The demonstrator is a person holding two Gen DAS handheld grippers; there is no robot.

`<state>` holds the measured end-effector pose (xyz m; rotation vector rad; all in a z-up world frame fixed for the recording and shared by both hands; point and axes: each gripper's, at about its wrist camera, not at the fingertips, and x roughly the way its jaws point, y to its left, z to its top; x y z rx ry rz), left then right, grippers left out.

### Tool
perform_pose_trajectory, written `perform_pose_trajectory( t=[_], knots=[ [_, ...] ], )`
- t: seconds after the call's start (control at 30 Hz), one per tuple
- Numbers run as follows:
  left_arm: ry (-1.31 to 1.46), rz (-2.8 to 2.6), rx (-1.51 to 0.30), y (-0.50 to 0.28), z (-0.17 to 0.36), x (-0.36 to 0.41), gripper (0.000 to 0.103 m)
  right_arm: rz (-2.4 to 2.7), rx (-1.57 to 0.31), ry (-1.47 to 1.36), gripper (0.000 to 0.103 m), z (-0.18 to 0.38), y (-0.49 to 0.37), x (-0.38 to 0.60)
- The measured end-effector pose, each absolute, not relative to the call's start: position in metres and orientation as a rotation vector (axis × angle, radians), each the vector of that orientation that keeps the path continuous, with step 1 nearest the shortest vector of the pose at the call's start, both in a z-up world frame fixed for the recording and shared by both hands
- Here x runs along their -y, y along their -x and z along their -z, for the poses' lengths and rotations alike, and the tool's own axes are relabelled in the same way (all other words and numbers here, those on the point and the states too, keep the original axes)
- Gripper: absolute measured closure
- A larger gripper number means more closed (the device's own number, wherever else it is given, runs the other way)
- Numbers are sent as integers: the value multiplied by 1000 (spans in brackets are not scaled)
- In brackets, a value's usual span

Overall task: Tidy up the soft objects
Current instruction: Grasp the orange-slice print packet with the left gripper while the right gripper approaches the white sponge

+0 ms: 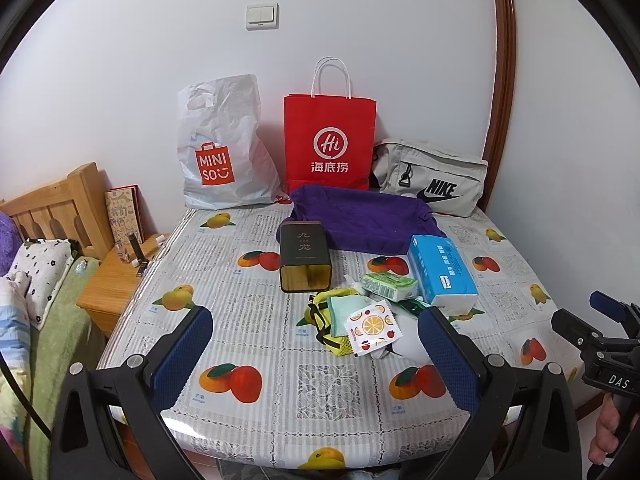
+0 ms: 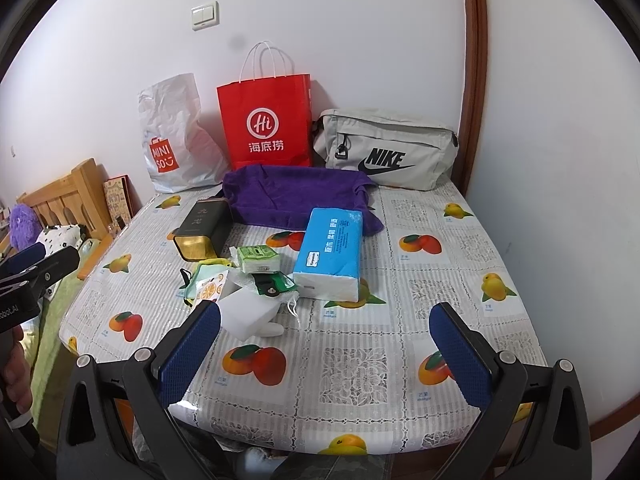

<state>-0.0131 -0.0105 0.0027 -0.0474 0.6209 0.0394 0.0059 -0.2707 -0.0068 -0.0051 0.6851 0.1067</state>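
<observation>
On the glossy tablecloth [image 1: 248,320], a crinkly blue tissue pack [image 1: 442,274] abuts a plush purple towel [image 1: 360,220].

Both wrist cameras look forward from the desk's [image 1: 280,392] near edge toward the back wall, raised above it and angled down. The left view sits further left, the right view further right; both share the desktop clutter, the red bag [image 1: 330,140] and the wall behind

Tablecloth [image 1: 248,320]: grey-white lace print, orange-red mango motifs. Towel [image 1: 360,216]: solid purple. Tissue pack [image 1: 440,272]: light blue, white end. Paper bag [image 1: 330,140]: red, white logo. Pouch [image 1: 436,180]: pale grey, black lettering. Tin [image 1: 305,258]: black, gold.
</observation>
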Motion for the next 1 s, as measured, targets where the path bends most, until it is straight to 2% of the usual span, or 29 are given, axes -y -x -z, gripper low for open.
perform_pose_trajectory(
  t=[0.33, 1.0],
  knots=[
    [58, -1, -658, -6, 14, 9, 0, -127, -698, 4, 0, 16, -15, 267],
    [111, 153, -880, -100, 101, 35, 0, -155, -811, -36, 0, 72, -64, 273]
  ],
)
